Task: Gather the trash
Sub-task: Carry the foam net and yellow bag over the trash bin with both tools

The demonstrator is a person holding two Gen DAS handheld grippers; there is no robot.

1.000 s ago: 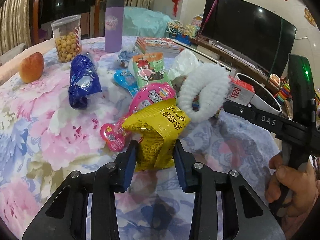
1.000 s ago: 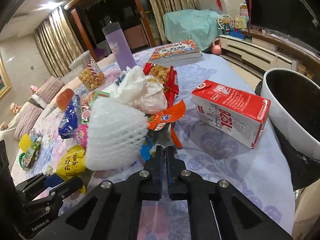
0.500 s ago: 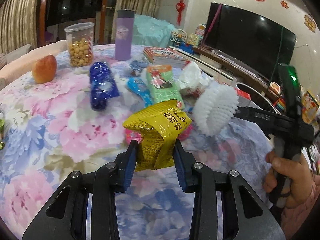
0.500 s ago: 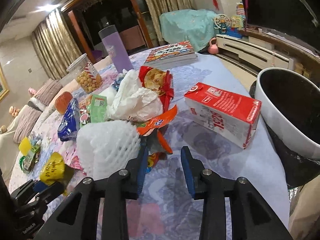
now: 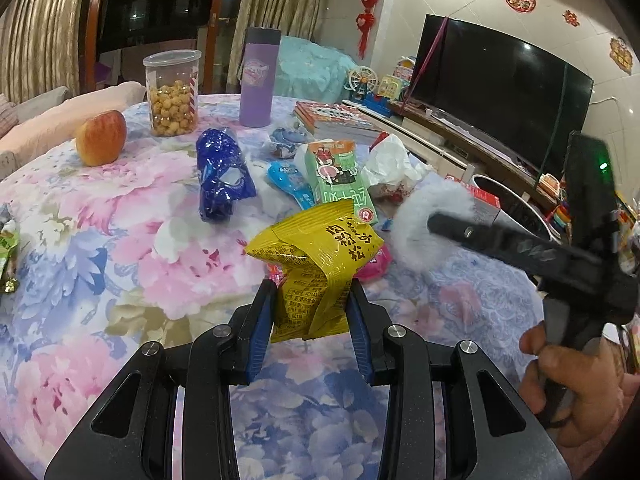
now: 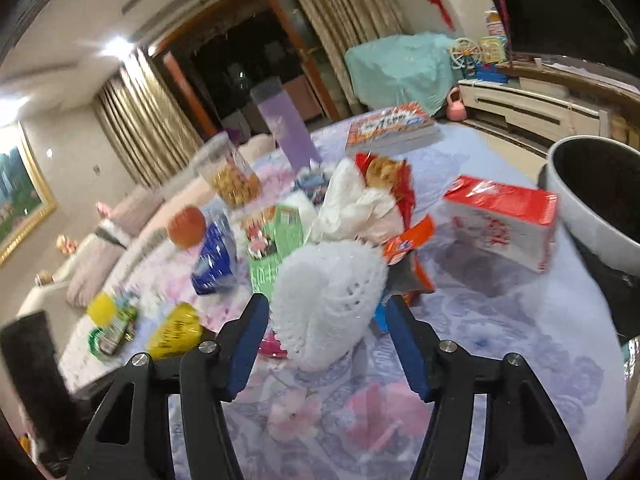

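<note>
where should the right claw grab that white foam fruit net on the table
Take the white foam mesh fruit net across its rounded, squashy middle, coming from the near side, where the right claw has just been opening with its blue pads either side of the net, not pressing it. The foam should compress under a pinch. The orange wrapper crowds its far side.

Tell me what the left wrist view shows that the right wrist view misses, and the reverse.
Only the left wrist view: the TV and a hand holding the right gripper.
Only the right wrist view: the white bin in full and a framed painting.
Both: the yellow packet clamped in the left gripper, the white foam net, the apple.
</note>
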